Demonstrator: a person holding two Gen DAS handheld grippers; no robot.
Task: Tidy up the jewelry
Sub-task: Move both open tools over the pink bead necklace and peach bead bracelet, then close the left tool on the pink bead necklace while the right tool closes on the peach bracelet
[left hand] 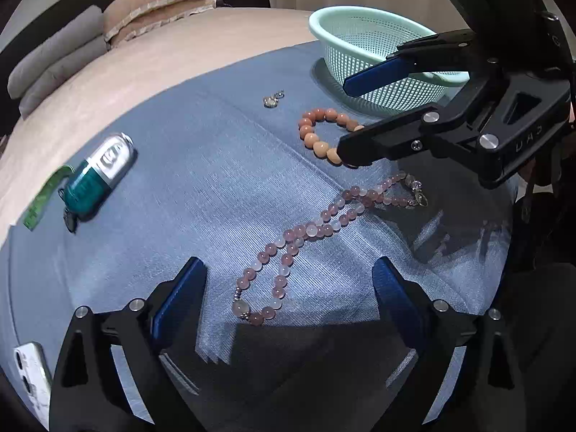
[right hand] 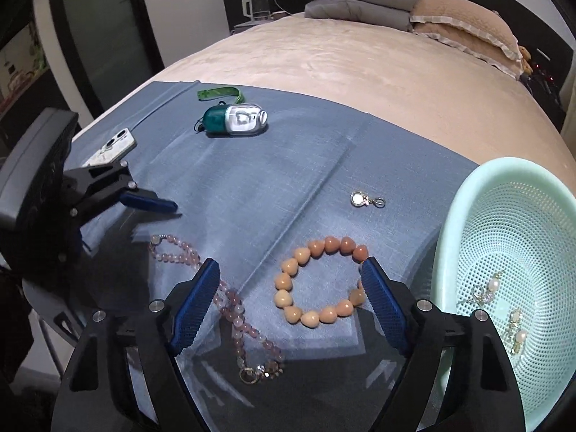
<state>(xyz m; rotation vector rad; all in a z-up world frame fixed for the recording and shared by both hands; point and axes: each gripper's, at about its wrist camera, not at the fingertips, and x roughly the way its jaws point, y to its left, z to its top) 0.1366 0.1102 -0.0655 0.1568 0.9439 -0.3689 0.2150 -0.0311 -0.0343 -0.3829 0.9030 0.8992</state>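
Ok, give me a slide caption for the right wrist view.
Open right claw straddles the peach bead bracelet beside the mint basket already holding pearl earrings.

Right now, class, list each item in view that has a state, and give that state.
Left gripper: open, empty.
Right gripper: open, around orange bracelet.
Pink necklace: loose on blue cloth.
Pendant: on cloth.
Basket: holds earrings.

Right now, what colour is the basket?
Pale mint green basket with a perforated mesh wall, clearest in the right wrist view.
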